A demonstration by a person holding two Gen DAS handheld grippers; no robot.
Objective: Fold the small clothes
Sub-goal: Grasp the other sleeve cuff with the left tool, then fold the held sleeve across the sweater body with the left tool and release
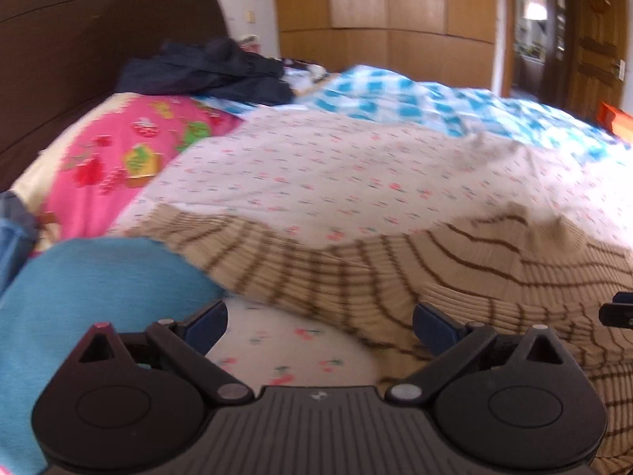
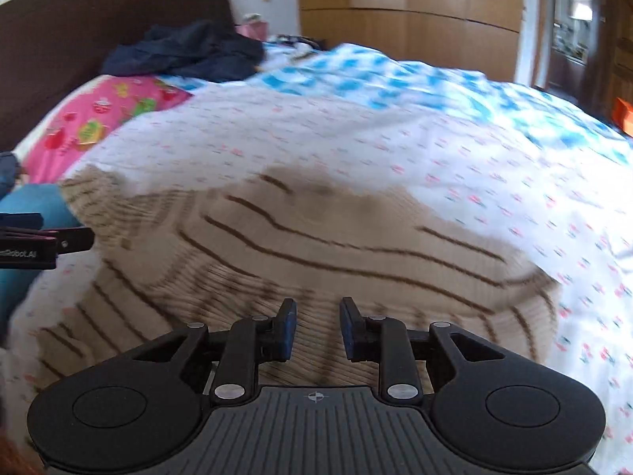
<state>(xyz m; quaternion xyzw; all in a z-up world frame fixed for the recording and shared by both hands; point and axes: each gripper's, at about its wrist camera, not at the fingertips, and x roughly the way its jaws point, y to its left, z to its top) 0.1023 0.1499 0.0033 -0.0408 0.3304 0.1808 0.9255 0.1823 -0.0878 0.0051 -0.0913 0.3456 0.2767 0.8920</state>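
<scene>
A beige knit sweater with thin brown stripes [image 1: 455, 277] lies rumpled on the cherry-print bedsheet [image 1: 336, 174]. My left gripper [image 1: 320, 326] is wide open and empty just in front of the sweater's near left edge. In the right wrist view the sweater [image 2: 316, 245] fills the middle. My right gripper [image 2: 316, 328] hovers low over its near part, its jaws partly open with nothing between them. The left gripper [image 2: 39, 241] shows at that view's left edge, and the right gripper's tip [image 1: 617, 310] shows at the left wrist view's right edge.
A blue garment [image 1: 91, 301] lies left of the sweater. A pink fruit-print pillow [image 1: 126, 158] and dark clothes [image 1: 213, 71] lie by the brown headboard [image 1: 79, 39]. A blue-checked quilt [image 1: 435, 103] lies behind. A wooden wardrobe [image 1: 387, 12] and doorway stand beyond the bed.
</scene>
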